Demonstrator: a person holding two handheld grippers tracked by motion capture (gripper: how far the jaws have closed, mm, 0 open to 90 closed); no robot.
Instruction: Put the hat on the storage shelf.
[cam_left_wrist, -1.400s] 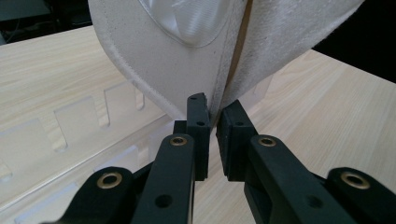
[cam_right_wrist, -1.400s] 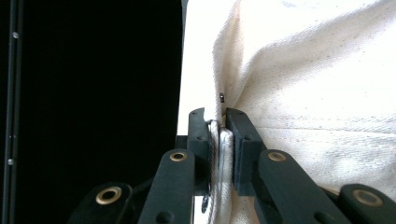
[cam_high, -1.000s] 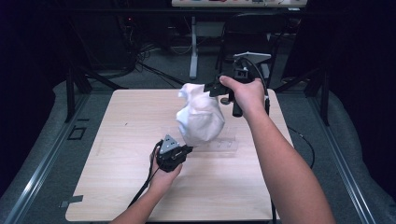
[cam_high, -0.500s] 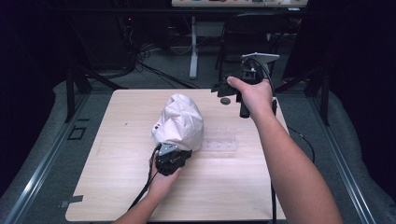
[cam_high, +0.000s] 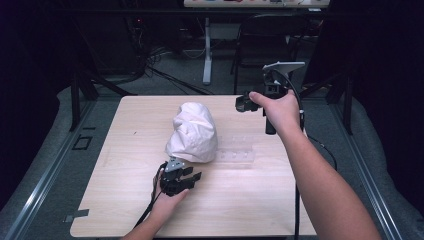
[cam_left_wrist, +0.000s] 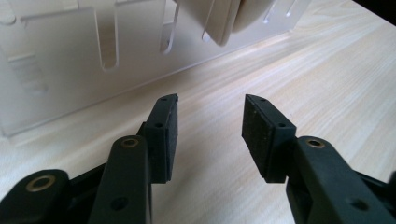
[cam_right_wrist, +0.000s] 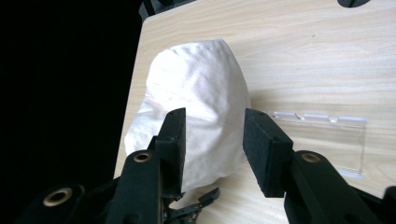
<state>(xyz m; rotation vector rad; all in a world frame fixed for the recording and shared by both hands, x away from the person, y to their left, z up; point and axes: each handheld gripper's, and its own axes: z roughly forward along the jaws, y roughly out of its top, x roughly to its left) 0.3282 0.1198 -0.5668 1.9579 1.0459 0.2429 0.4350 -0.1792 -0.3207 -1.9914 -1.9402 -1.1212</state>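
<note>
A white cloth bag, puffed up into a dome (cam_high: 192, 132), stands on the pale wooden table (cam_high: 250, 200) a little toward 11 o'clock of its centre, draped over the left end of a clear acrylic slotted rack (cam_high: 239, 155) whose bare end sticks out at the bag's 3 o'clock. Judging from how things lie, the covering looks largely done: the cloth sits by itself, with neither tool holding it. What seems left is settling its hem or drawing both tools away.

The left gripper (cam_high: 181, 179) rests low on the table at the bag's 6 o'clock, just beside the hem; in the left gripper view its jaws stand apart with nothing between them, the rack wall (cam_left_wrist: 84, 70) close ahead. The right gripper (cam_high: 244, 103) hangs in the air near the table's far edge, at the bag's 2 o'clock and well apart from it; in the right gripper view its jaws are also apart and empty, looking down on the bag (cam_right_wrist: 201, 107) and the rack (cam_right_wrist: 322, 135).

Open board lies wide at 6 and 9 o'clock of the bag. The far edge is near the right gripper, with dark floor and cables beyond.
</note>
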